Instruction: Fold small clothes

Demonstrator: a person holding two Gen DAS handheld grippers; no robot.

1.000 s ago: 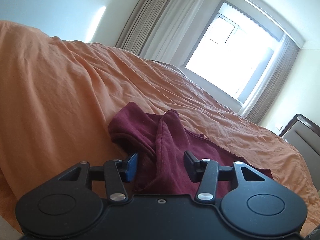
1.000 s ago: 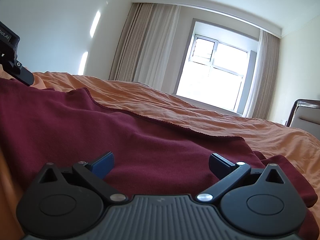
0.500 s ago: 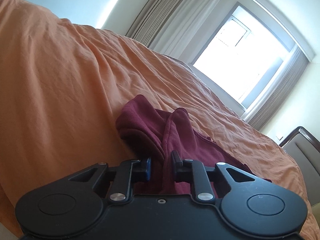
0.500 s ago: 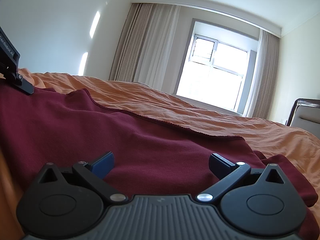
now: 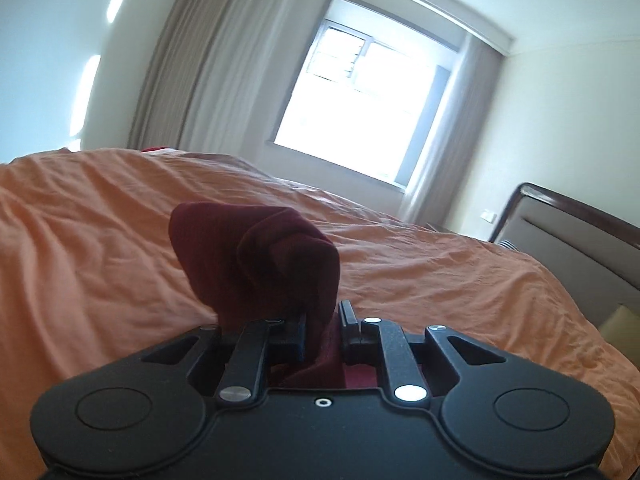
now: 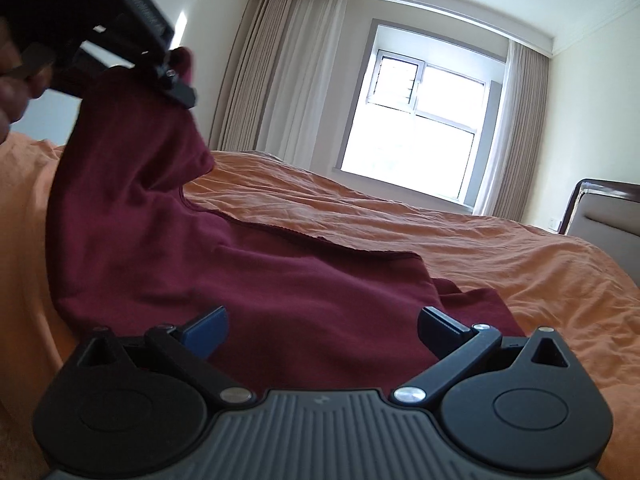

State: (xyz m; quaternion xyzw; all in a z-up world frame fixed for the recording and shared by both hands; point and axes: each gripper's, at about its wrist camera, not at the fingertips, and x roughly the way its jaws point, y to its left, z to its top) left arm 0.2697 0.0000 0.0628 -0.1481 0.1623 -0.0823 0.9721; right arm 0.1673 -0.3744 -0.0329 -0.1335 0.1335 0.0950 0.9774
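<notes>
While the maroon garment (image 6: 248,276) lies mostly on the orange bedsheet (image 6: 460,232), one corner hangs raised, pinched between the closed jaws of the left gripper (image 5: 322,330). The right gripper (image 6: 322,328) rests over the cloth, jaws wide apart, holding nothing.

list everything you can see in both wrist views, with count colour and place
garment: one, maroon, one end lifted, the rest lying on the bed
bed cover: one, orange, wrinkled, under the garment
window: one, bright, far wall
curtains: beige, both sides of the window
headboard: one, dark frame, right edge
left gripper: black, shut on the garment, raised
right gripper: black, open, low over the garment
</notes>
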